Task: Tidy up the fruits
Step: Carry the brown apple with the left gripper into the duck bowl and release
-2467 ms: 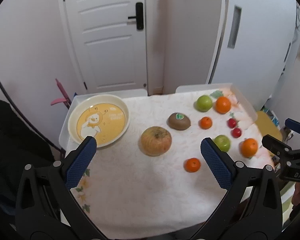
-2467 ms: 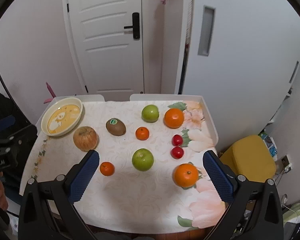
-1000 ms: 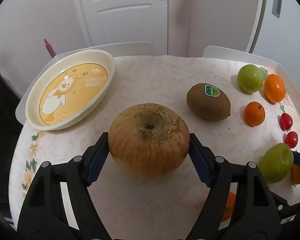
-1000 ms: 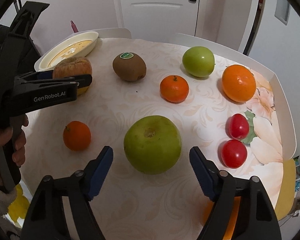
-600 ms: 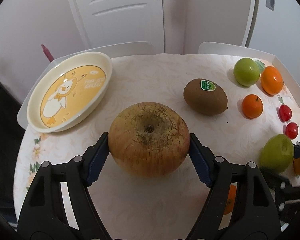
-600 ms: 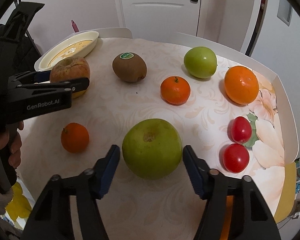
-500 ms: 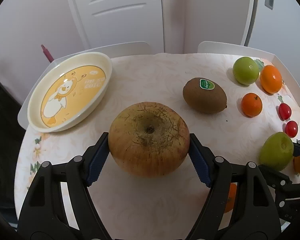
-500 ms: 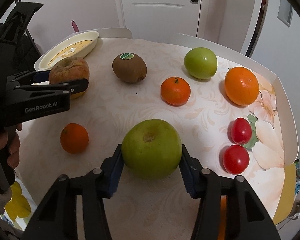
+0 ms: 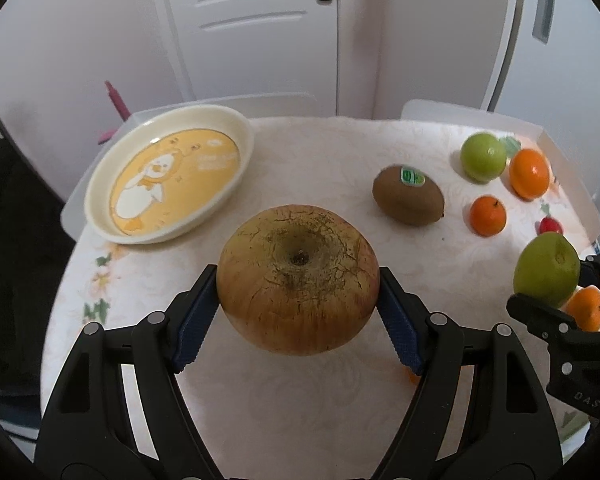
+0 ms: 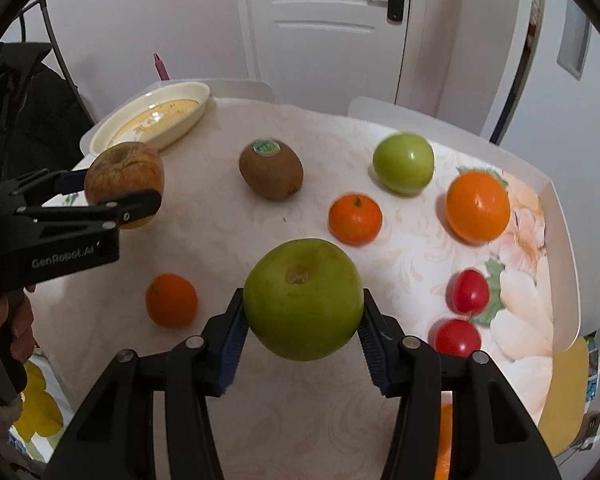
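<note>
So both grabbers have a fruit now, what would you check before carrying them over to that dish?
1. Left gripper clamps the big russet-brown apple on both sides: ok.
2. Right gripper clamps the large green apple on both sides: ok.
3. Round cream dish with the yellow duck picture holds nothing: ok.
4. Brown kiwi with a green sticker lies clear of the brown apple's way to the dish: ok.
5. Both apples lifted off the pale patterned tablecloth: cannot tell.
</note>
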Demonstrator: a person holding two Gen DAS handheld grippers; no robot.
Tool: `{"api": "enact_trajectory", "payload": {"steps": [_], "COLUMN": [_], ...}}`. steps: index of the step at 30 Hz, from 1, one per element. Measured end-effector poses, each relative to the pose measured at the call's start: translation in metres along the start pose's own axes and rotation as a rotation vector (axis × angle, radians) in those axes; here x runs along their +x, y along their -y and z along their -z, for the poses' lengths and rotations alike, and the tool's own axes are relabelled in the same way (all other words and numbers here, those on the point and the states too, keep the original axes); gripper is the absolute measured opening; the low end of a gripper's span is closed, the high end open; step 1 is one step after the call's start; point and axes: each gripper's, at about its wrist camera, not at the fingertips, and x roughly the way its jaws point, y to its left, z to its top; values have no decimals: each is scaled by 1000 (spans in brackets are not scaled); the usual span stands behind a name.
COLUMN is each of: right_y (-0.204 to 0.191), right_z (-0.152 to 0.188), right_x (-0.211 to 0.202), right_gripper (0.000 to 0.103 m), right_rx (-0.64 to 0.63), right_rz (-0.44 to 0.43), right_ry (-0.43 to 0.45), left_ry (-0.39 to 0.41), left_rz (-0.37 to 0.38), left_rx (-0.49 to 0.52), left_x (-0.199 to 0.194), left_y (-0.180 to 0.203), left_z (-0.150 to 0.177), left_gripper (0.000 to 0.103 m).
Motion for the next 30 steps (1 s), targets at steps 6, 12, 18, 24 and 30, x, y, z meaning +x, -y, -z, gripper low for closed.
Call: {"api": "enact_trajectory", "payload": {"steps": [6, 12, 18, 24, 30], "right_y": [-7, -25, -48, -68, -89], "right_z": [-25, -57, -93, -125, -155], "right_x": [-19, -29, -26, -11, 14], "right_gripper": [48, 48, 48, 48, 48], "right_rx": [-27, -55, -61, -14, 14], "right_rz": [-19, -39, -44, -46, -27], "right_ry": [45, 77, 94, 100, 93], "left_ry": [49, 85, 102, 101, 85], "left_rz": [-20, -45, -51, -39, -11], "left_rx": [-44, -61, -47, -23, 5], "left_x": [-26, -41, -39, -18, 15], "left_y": [-20, -50, -84, -122, -154], "left_z": [-14, -34, -58, -82, -100], "left_gripper": [81, 81, 81, 81, 81]}}
